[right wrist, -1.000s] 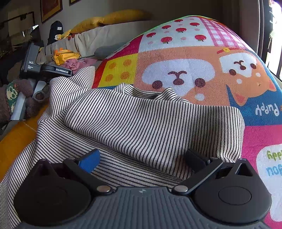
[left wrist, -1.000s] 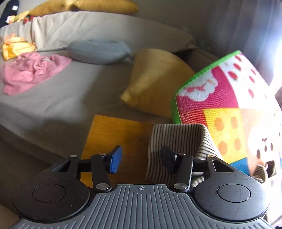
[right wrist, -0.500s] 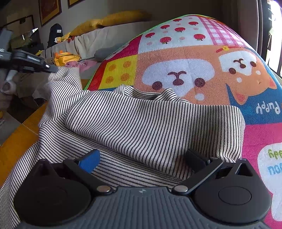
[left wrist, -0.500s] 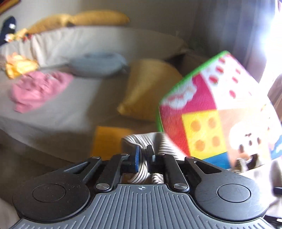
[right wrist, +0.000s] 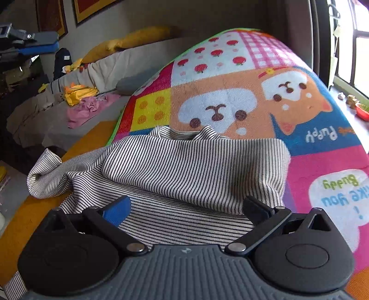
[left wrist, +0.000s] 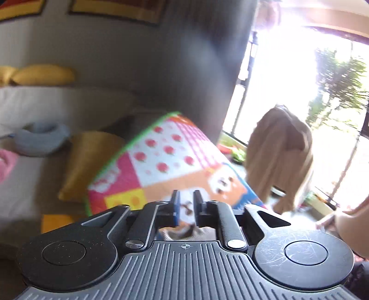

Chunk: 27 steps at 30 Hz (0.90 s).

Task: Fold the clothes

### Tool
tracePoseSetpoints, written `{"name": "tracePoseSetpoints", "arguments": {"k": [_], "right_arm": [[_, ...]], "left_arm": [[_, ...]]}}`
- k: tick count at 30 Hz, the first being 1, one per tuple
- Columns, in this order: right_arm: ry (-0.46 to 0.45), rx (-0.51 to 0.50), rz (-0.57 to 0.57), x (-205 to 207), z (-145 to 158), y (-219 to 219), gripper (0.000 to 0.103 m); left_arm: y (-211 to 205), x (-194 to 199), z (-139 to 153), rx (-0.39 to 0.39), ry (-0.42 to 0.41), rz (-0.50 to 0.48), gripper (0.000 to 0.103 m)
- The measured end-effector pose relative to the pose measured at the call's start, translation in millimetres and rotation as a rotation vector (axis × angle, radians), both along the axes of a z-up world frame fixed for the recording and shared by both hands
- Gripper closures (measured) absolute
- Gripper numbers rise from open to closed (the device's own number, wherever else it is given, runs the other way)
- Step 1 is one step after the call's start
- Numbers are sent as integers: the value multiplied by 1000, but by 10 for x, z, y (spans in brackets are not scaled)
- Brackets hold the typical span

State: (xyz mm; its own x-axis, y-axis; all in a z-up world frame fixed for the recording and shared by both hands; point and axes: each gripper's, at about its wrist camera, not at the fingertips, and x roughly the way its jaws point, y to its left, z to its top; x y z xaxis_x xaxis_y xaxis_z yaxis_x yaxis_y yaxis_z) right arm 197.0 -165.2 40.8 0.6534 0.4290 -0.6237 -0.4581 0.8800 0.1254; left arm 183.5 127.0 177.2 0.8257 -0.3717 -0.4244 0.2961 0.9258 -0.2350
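striped garment (right wrist: 184, 166) | under wide-open right gripper (right wrist: 186, 207) | on mat (right wrist: 253, 92)

A home living room: grey sofa (right wrist: 110, 69) with yellow cushions (right wrist: 138, 38), framed pictures (right wrist: 92, 9), balcony window (left wrist: 299, 92).

Each hand-held gripper (left wrist: 185, 205) (right wrist: 185, 207) has a ribbed grey body, two black round discs, silver screws, black linkage fingers, one blue pad.

Left wrist view is motion-blurred; striped garment (right wrist: 184, 170) runs off the bottom-left edge.
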Motion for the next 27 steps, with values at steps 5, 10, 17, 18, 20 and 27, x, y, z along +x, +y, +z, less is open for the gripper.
{"name": "tracePoseSetpoints", "arguments": {"k": [5, 10, 17, 18, 20, 27], "right_arm": [[-117, -175, 183, -146, 111, 473, 0], [-164, -276, 278, -58, 0, 854, 0], [-182, -292, 176, -99, -50, 642, 0], [-204, -327, 162, -138, -65, 584, 0], [-237, -399, 135, -194, -100, 457, 0], [-196, -387, 10, -140, -127, 13, 0]], "left_arm": [[311, -169, -271, 78, 54, 89, 49], [593, -384, -732, 80, 198, 199, 46], [104, 53, -1193, -81, 278, 8, 46], [15, 166, -1279, -79, 286, -5, 46], [-111, 375, -1478, -61, 322, 5, 46], [-371, 603, -1728, -4, 323, 39, 85]]}}
